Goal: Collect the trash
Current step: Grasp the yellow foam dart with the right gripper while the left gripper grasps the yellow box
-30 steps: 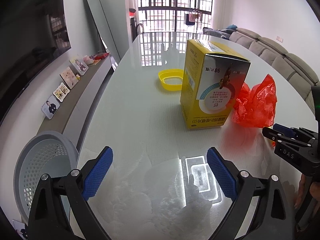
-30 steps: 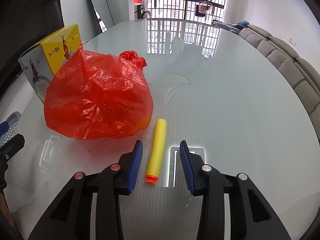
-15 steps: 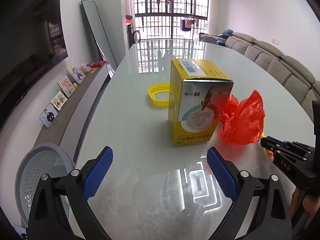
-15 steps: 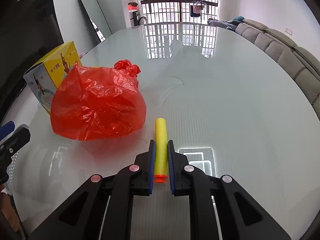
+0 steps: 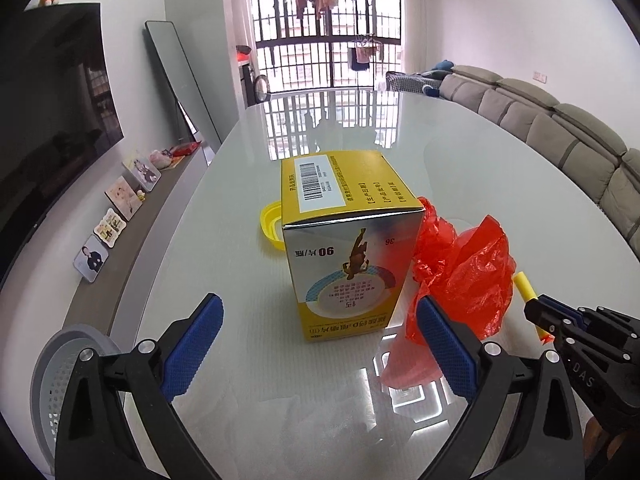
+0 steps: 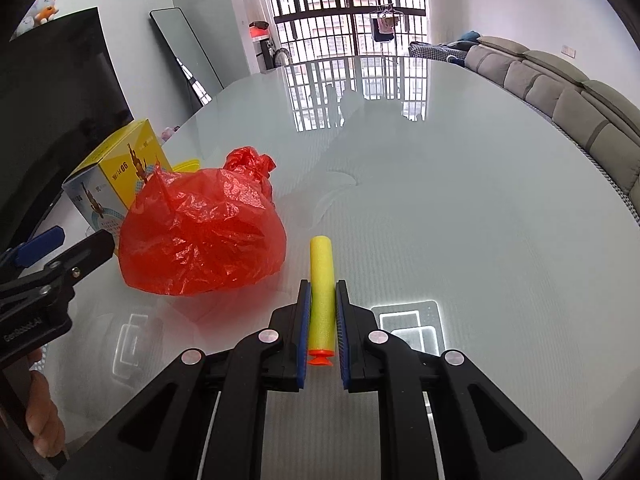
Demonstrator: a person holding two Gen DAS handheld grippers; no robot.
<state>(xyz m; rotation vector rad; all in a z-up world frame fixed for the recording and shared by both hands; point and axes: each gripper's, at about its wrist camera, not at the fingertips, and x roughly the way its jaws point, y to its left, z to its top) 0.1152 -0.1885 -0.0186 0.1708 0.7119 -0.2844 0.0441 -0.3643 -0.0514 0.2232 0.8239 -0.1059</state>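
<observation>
Item in hand: yellow foam dart [image 6: 321, 280], clamped lengthwise in the right claw [image 6: 322, 320] above the glass desk [image 6: 460, 200] beside the red bag [image 6: 200, 248]; left claw [image 5: 320, 344] apart, empty; pickup step, seemingly awaiting carriage to the grey basket [image 5: 60, 376].

left tool [image 5: 318, 344] spread wide, right tool [image 6: 322, 322] clamped

Grey sofa [image 5: 560, 136], barred window [image 5: 324, 40]
</observation>
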